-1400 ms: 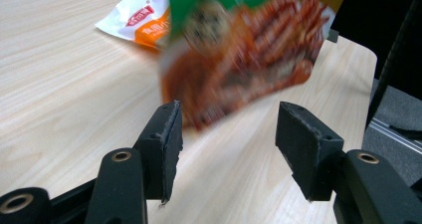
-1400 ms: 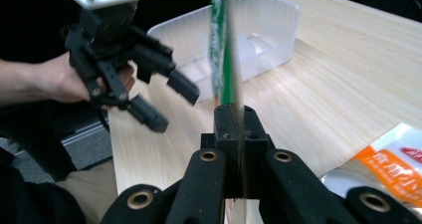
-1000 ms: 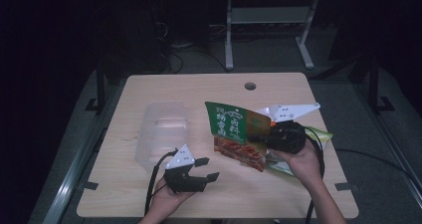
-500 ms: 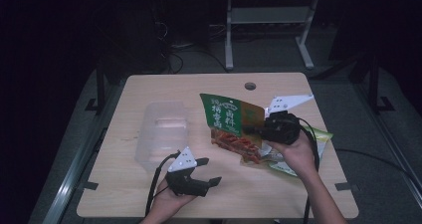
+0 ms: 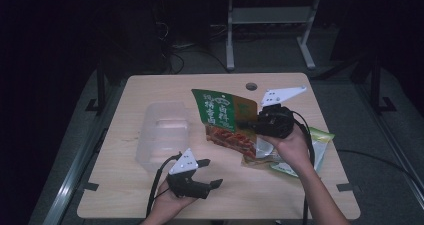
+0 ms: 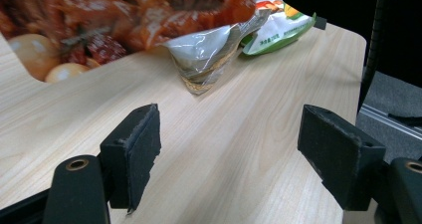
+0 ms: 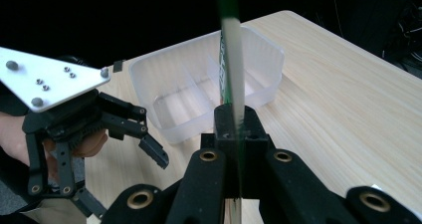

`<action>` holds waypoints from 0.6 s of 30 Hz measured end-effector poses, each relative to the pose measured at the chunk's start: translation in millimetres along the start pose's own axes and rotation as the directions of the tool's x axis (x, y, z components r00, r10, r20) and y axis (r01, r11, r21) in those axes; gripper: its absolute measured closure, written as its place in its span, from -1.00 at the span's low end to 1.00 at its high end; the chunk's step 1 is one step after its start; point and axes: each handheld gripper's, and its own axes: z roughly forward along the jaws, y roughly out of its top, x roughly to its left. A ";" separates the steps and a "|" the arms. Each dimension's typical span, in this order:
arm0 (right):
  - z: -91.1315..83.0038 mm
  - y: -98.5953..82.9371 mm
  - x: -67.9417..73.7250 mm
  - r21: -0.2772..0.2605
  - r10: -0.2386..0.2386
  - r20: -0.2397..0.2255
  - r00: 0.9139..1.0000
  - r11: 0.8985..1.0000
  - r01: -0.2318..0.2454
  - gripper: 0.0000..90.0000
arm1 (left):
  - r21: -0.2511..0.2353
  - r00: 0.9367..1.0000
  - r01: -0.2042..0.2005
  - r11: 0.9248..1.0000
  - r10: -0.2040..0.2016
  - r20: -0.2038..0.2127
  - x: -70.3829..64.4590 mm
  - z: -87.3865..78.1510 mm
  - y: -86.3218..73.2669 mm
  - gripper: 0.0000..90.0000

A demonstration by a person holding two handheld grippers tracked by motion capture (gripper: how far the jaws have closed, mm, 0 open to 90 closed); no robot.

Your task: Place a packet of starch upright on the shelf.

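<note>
My right gripper [image 5: 250, 122] is shut on a green and red snack bag [image 5: 227, 121] and holds it up off the table at centre right. In the right gripper view the bag [image 7: 232, 59] is edge-on, clamped between the shut jaws [image 7: 234, 127]. Near the front edge my left gripper [image 5: 210, 173] rests open and holds nothing; its two pads [image 6: 137, 144] stand wide apart over bare wood. The lifted bag [image 6: 119, 25] fills the top of the left gripper view.
A clear plastic container [image 5: 162, 135] with dividers sits left of centre, seen also as the container [image 7: 209, 89] beyond the bag. A second green and yellow packet [image 5: 310, 147] lies under the right hand. The table [image 5: 150, 85] has a cable hole [image 5: 251, 86] at the back.
The right gripper has carried the bag up and to the left, toward the container. The left gripper has barely moved.
</note>
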 end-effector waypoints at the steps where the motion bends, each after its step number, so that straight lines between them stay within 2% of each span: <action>1: 0.9 1.4 -0.1 0.000 -0.003 0.000 1.000 1.000 0.003 0.99 | 0.002 1.000 -0.002 1.000 0.002 0.000 -0.3 0.1 -0.2 -0.46; 7: 8.4 9.9 -1.2 0.008 -0.018 -0.008 1.000 1.000 0.018 0.99 | 0.008 1.000 -0.009 1.000 0.009 0.003 -0.7 0.2 0.0 -0.46; 18: 34.0 27.8 -6.0 0.024 -0.037 -0.030 0.999 0.999 0.037 0.99 | 0.012 1.000 -0.025 1.000 0.025 0.001 -1.4 -0.8 -0.6 -0.46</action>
